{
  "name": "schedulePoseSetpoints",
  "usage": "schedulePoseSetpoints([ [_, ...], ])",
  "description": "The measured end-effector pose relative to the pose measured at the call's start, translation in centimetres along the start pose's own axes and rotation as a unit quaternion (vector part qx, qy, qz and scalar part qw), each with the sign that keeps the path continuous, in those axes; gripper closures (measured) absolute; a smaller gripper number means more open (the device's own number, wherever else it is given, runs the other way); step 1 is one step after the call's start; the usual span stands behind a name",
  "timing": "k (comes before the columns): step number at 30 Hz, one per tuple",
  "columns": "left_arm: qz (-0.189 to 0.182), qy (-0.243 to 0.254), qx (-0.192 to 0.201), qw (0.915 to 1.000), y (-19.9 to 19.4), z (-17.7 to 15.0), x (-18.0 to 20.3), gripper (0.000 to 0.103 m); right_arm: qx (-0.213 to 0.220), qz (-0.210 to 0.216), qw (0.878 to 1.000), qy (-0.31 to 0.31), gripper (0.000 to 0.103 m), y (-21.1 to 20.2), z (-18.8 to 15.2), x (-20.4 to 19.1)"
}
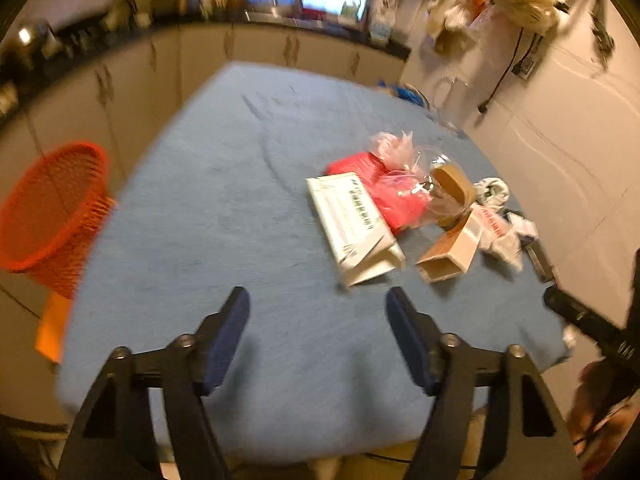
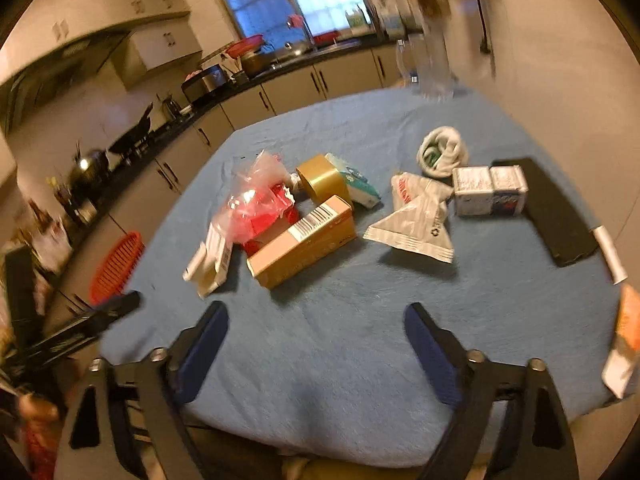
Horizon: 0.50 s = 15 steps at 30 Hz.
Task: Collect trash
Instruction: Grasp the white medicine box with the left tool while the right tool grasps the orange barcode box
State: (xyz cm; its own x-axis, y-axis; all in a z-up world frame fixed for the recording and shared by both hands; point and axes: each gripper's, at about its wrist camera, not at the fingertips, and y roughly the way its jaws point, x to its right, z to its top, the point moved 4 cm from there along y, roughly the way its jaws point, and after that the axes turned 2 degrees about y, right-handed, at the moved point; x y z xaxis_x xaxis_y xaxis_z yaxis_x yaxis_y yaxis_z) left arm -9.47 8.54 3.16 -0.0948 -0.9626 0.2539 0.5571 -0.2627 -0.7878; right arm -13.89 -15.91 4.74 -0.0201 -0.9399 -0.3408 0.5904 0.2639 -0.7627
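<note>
A: How do the tools stand?

B: The left tool [image 1: 318,300] gapes wide with nothing between its pads; the right tool [image 2: 316,316] is just as wide and just as bare. Both hover above the near edge of the blue worktop [image 1: 224,200].

A: And the trash?

B: Heaped ahead. From the right tool, the tan carton [image 2: 302,236] lies nearest, slightly left of centre, its long axis slanting from near-left to far-right. A white carton [image 2: 210,258] and a red packet in clear plastic [image 2: 260,208] sit left of it, and a crumpled silver wrapper [image 2: 416,220] to the right.

A: Which tool is nearer?

B: The right, I'd judge; from the left tool the pile sits well off to the right. The red basket [image 1: 52,208] stands off the worktop's left edge, on the left tool's side.
</note>
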Motion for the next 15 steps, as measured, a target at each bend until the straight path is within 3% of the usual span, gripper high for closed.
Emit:
schedulePoseSetpoints([
  [5, -0.016, -0.028, -0.045, 0.9985, 4.2, 3.6, -0.5, 0.056, -0.027, 0.04, 0.998, 0.037, 0.017, 3.5, 2.0, -0.6],
  [10, -0.043, -0.052, -0.079, 0.9946, 7.6, 5.9, -0.4, 0.057, -0.046, 0.035, 0.997, 0.056, 0.017, 7.0, 3.2, -1.6],
  [15, -0.053, -0.054, -0.112, 0.9908, 10.2, 6.8, 0.8, 0.056, -0.037, 0.032, 0.996, 0.08, 0.017, 7.4, 4.1, -0.5],
])
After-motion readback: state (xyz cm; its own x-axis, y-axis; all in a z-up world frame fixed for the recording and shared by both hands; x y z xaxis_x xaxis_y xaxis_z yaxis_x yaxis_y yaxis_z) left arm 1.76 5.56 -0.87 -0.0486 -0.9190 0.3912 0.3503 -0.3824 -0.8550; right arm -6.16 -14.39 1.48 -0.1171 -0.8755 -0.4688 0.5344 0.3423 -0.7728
